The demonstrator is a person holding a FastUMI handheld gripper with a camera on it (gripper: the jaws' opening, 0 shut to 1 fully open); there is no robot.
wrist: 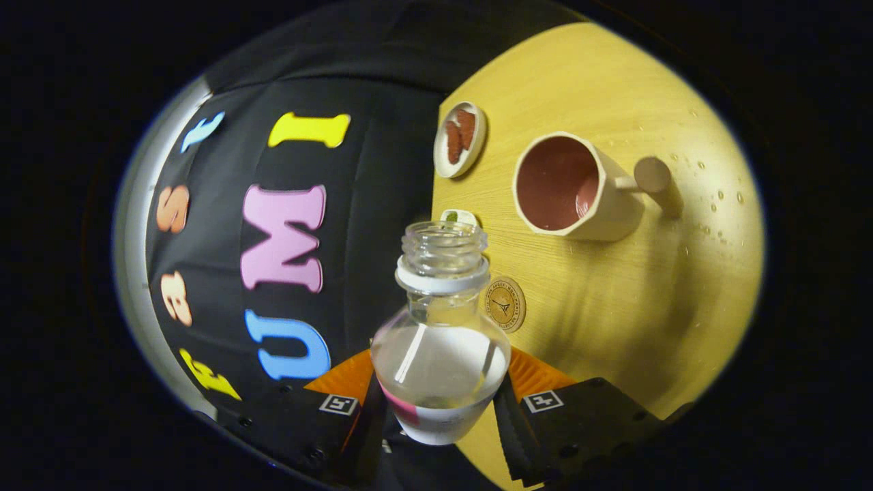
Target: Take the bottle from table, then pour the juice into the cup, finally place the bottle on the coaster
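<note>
The gripper (440,402) has its fingers (513,426) closed narrow on the lower body of the bottle (440,341), one finger pressing each side, so the bottle is held between them. The bottle is clear plastic, uncapped, with a white ring under the threaded neck and a band of label near the fingers. It is partly full of clear liquid; the liquid surface sits across the widest part of the body. The open mouth points away from the fingers, out over the near edge of the counter (614,320).

The whole scene appears rolled to one side: the counter, a pale wood-grain surface, stands on the one side of the bottle and the booth's black cloth wall (382,170) on the other.

Just beyond the bottle's shoulder lies the coaster (505,304), round, wood-coloured, with a dark printed emblem, flat on the counter and bare. Beyond the bottle's mouth a small pale item with a green patch (458,217) peeks out; I cannot tell what it is.

Further out stands the cup (573,187), cream outside, reddish-brown inside, with a side handle ending in a round knob. It is well apart from the bottle. Whether it holds liquid I cannot tell.

Beside the cup, toward the counter's edge, sits a small round dish (460,140) with two reddish-brown pieces.

Droplets (716,204) dot the counter past the cup's handle.
</note>
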